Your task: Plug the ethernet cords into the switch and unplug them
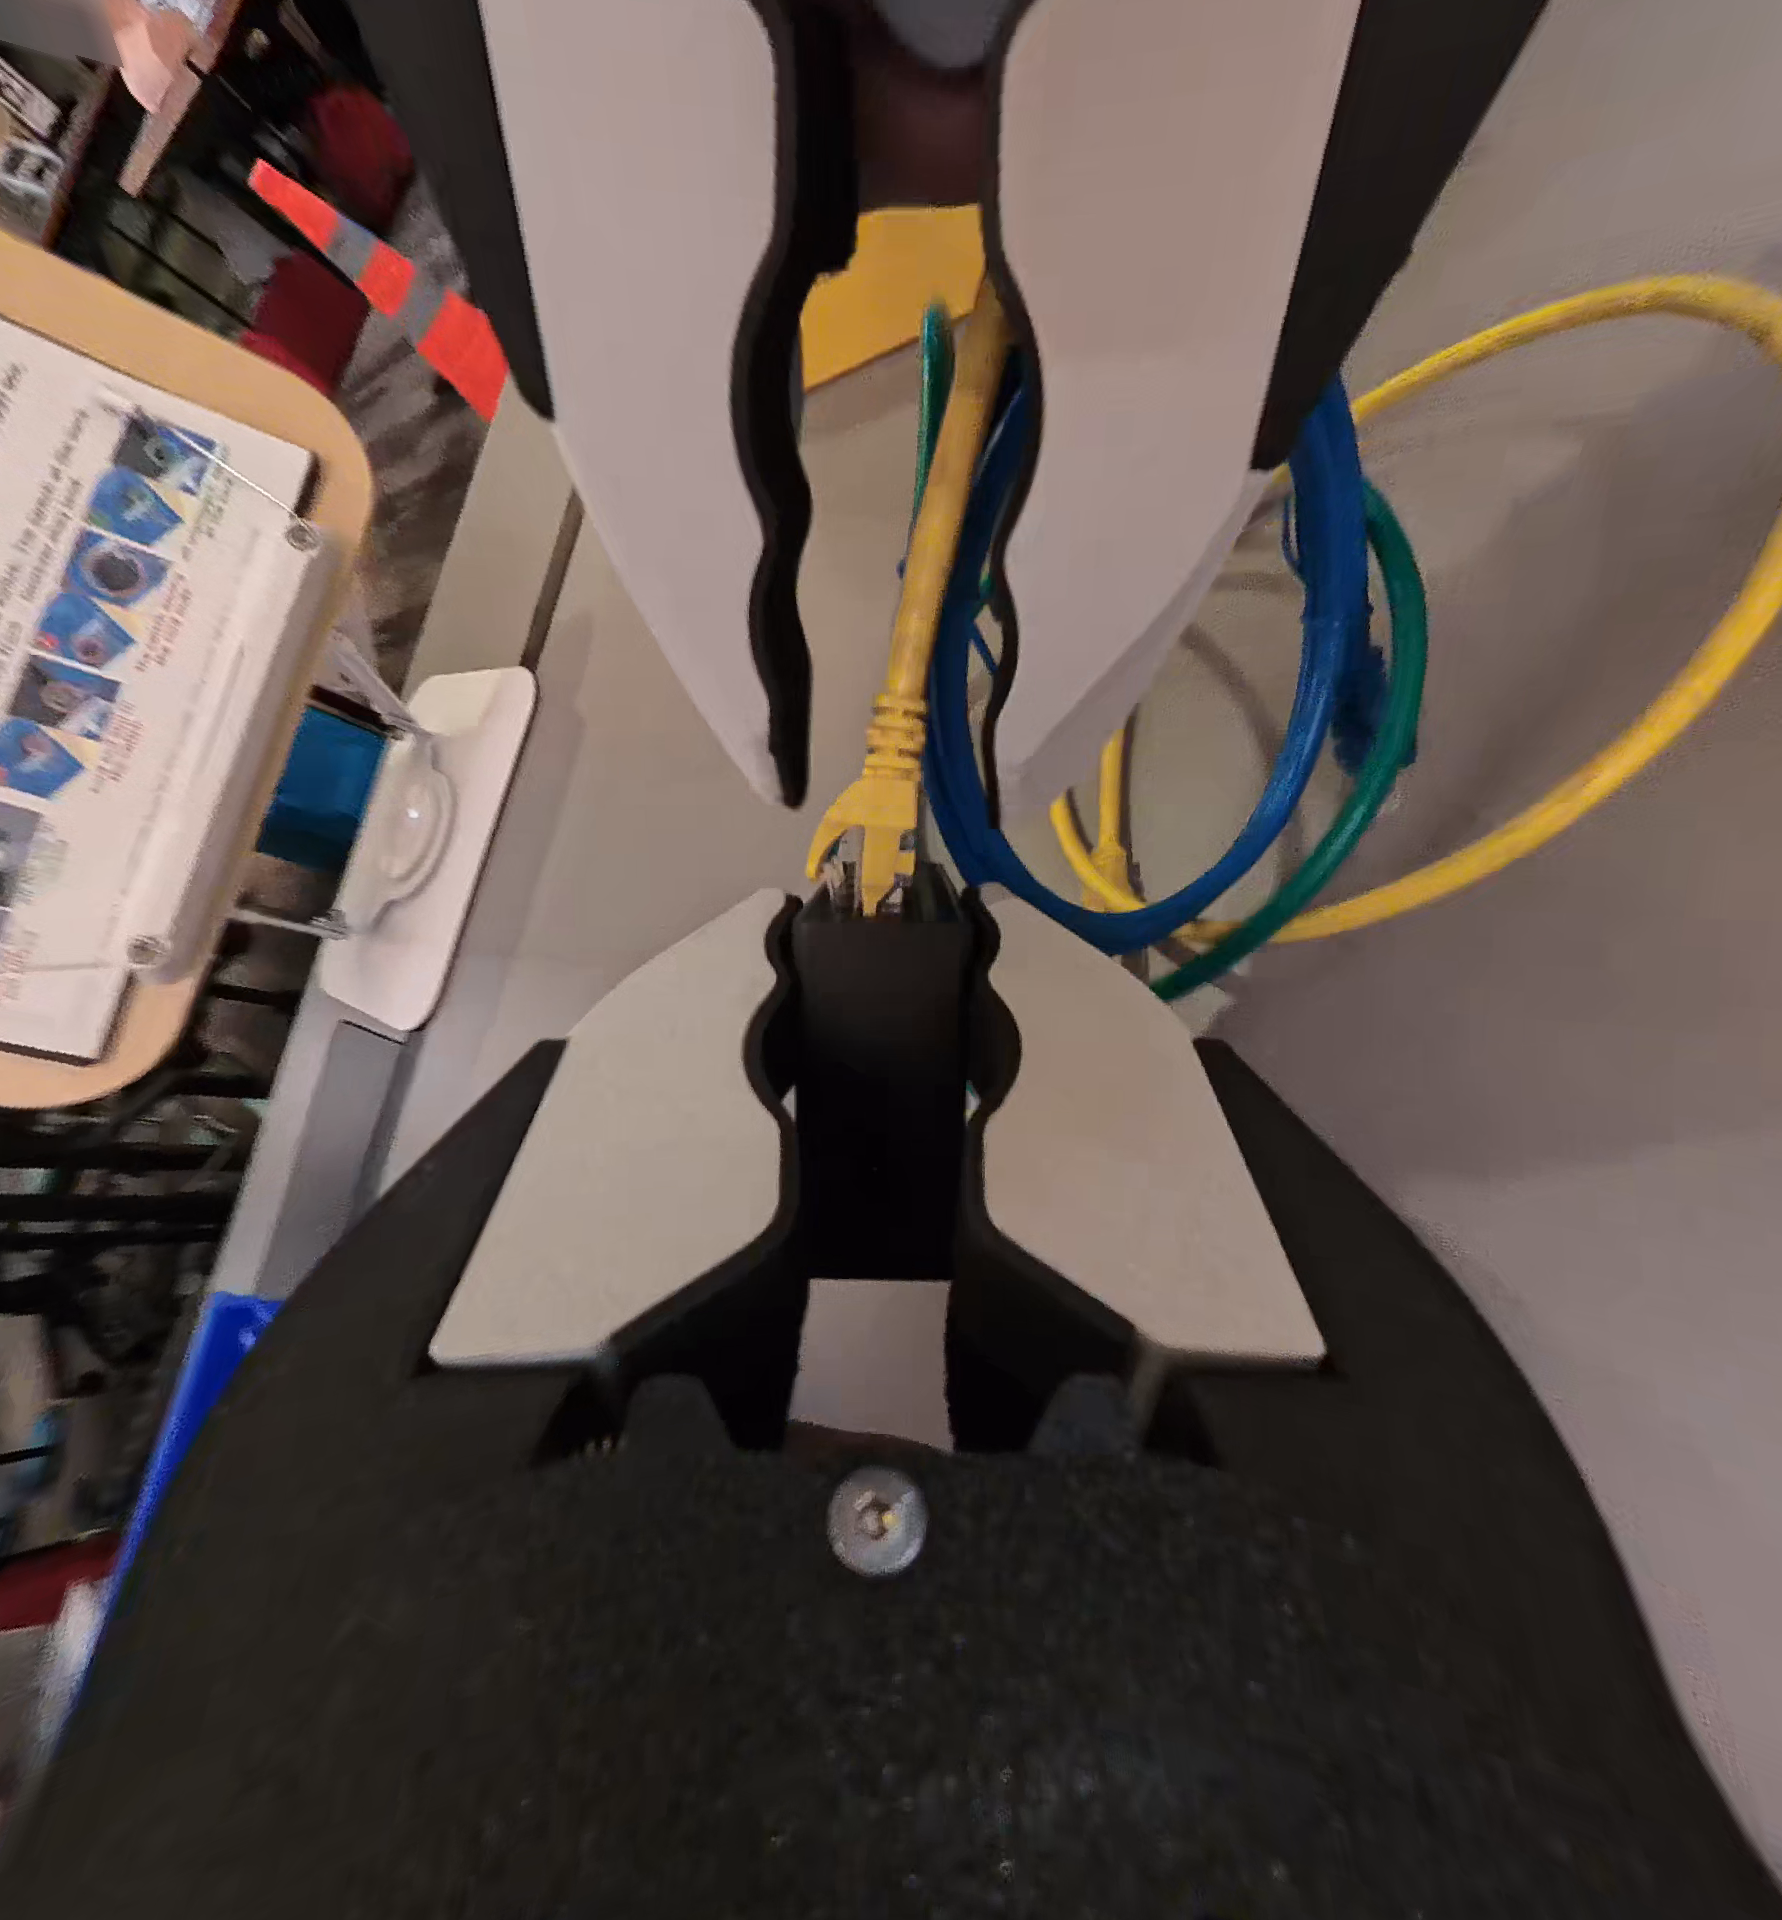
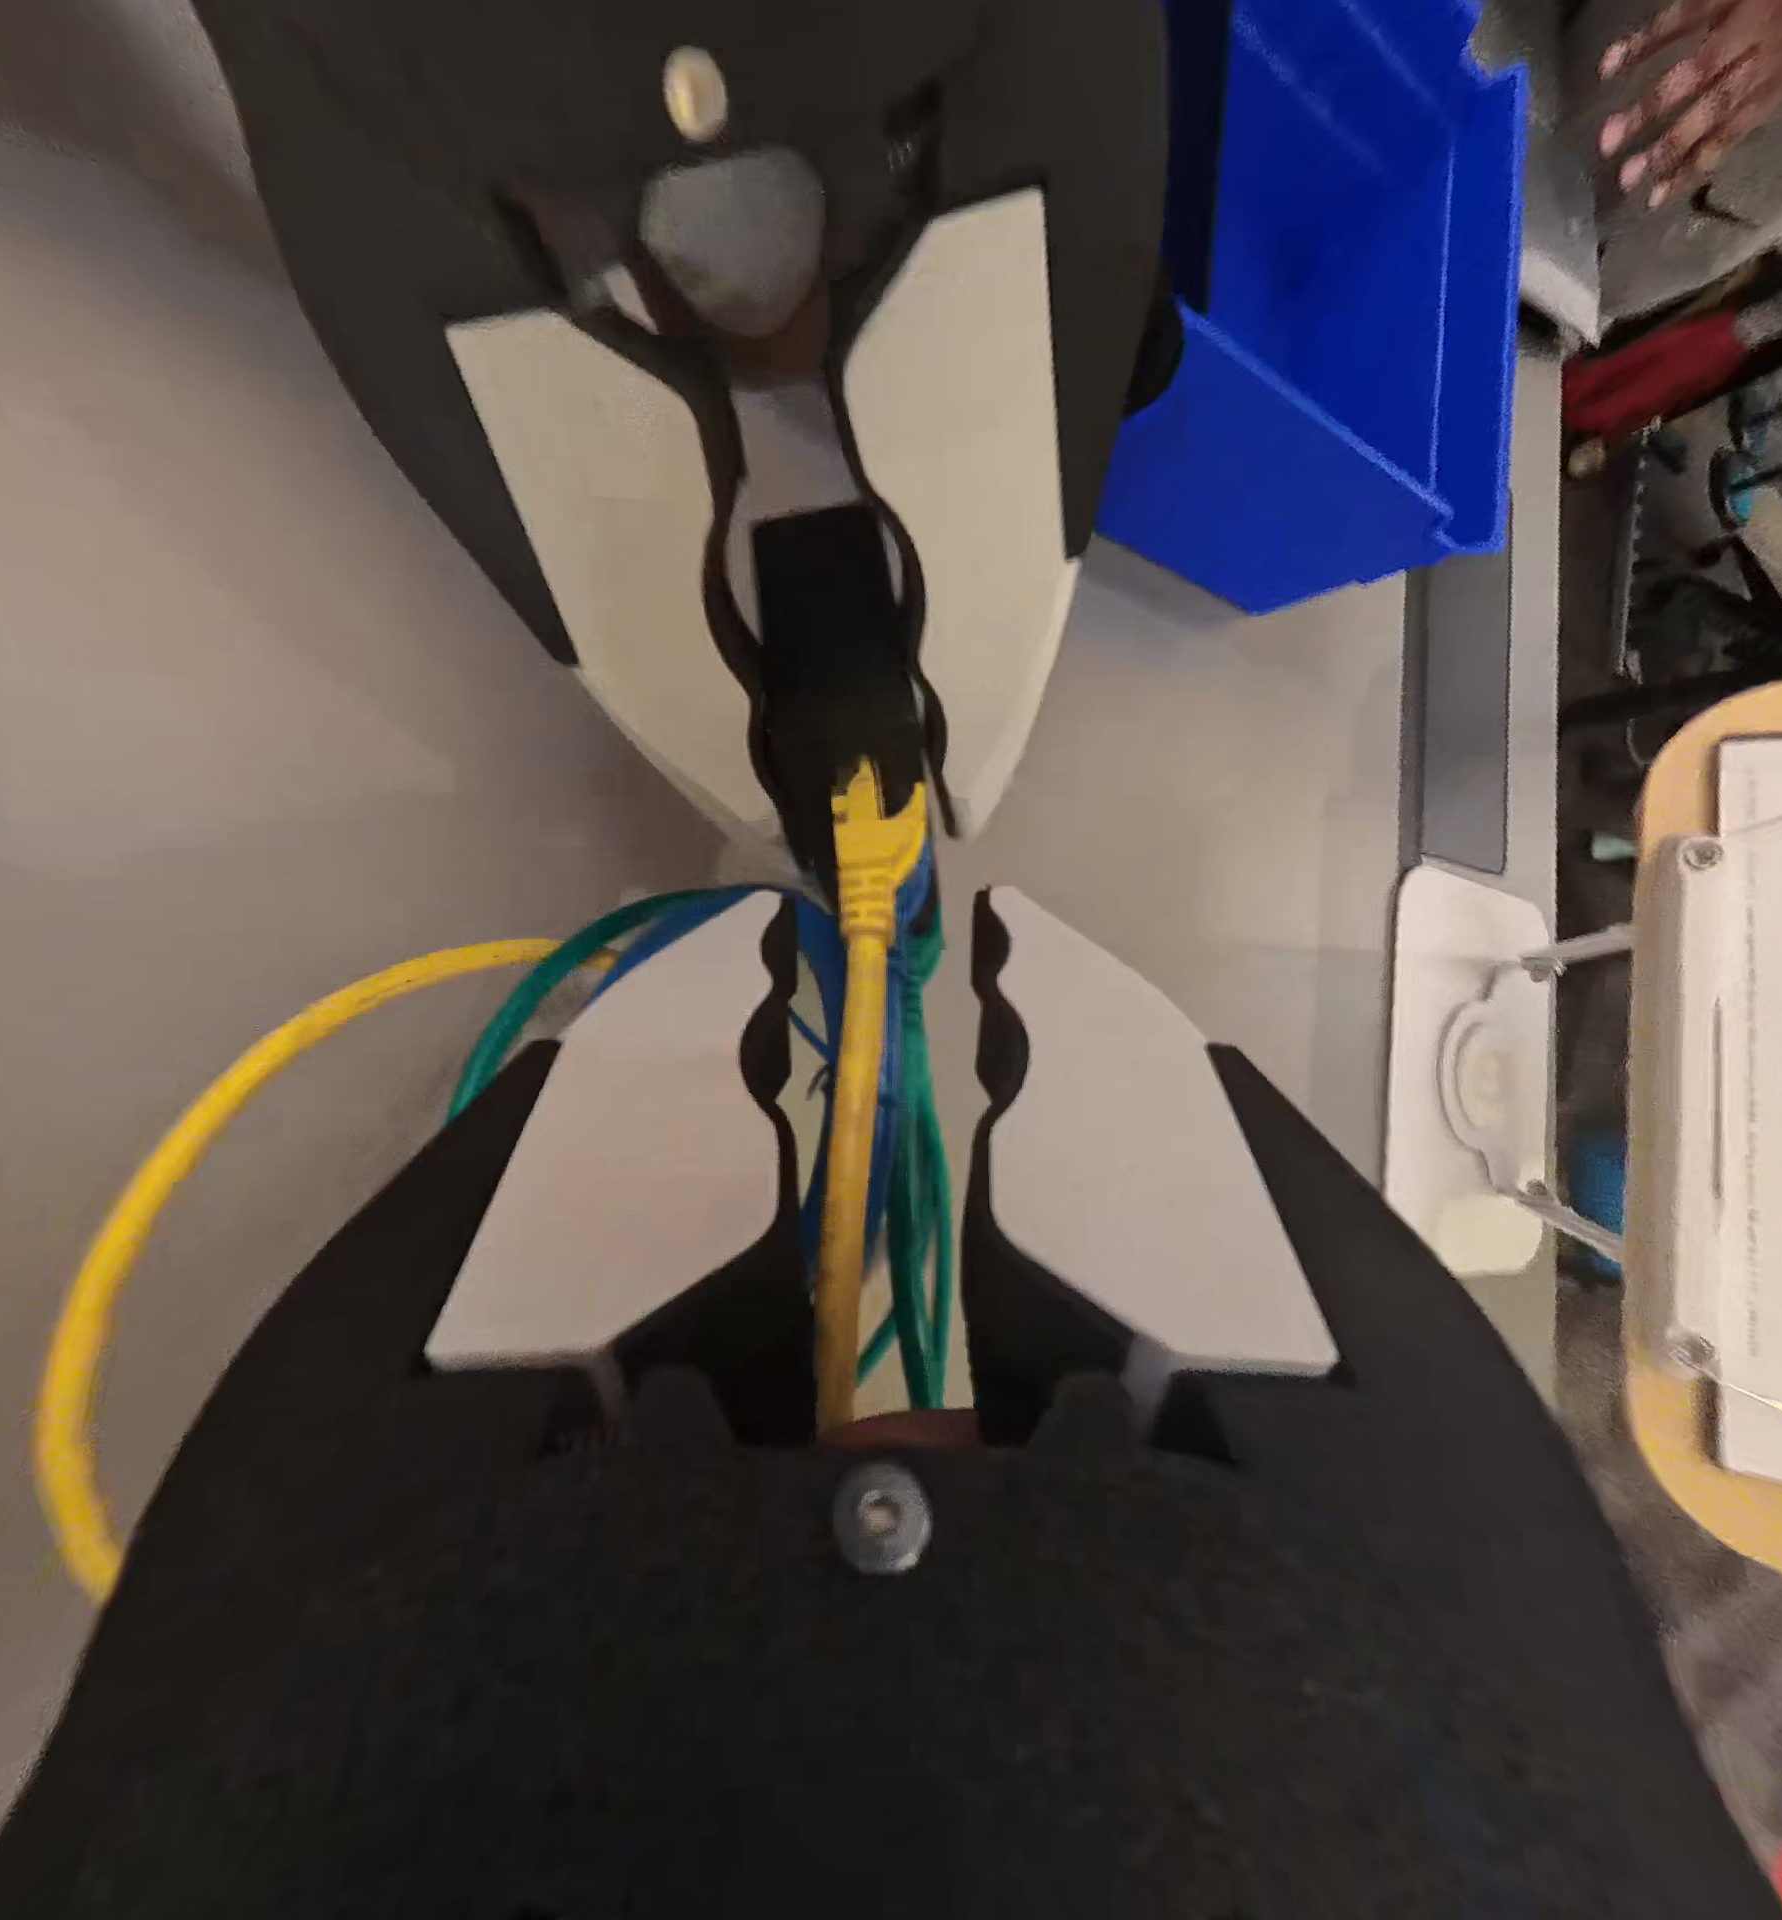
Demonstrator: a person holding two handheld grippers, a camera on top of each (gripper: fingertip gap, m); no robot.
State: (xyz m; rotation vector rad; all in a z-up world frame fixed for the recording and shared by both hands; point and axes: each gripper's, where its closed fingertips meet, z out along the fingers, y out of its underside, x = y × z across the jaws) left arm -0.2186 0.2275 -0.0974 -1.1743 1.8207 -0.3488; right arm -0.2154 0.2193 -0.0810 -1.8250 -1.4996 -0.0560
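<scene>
Black felt-textured housing with one central screw fills the near edge of each wrist view. From it, the left gripper (image 1: 882, 904) extends two pale fingers with wavy black inner pads; these are clamped on the switch (image 1: 882, 1081), a small black rectangular box held by its side walls above the tabletop (image 1: 1552, 1195). Facing it tip to tip, the right gripper (image 2: 879, 904) has its fingers apart, straddling the cables without pressing them.

Three cable colours are visible: yellow, blue and green. The yellow cable (image 1: 934, 540) runs lengthwise between the right gripper's fingers; its ribbed yellow plug (image 1: 882, 800) sits at the open port face of the switch, though whether it is fully seated cannot be told. The blue cable (image 1: 1313, 665) and green cable (image 1: 1386, 727) lie coiled on the tabletop to one side, ringed by a wide yellow loop.

Smooth grey tabletop is open beyond that loop. On the opposite side, a blue plastic bin (image 2: 1334, 343) stands near the tabletop edge, and a round-cornered wooden board (image 2: 1687, 1143) carrying a printed sheet lies past that edge.
</scene>
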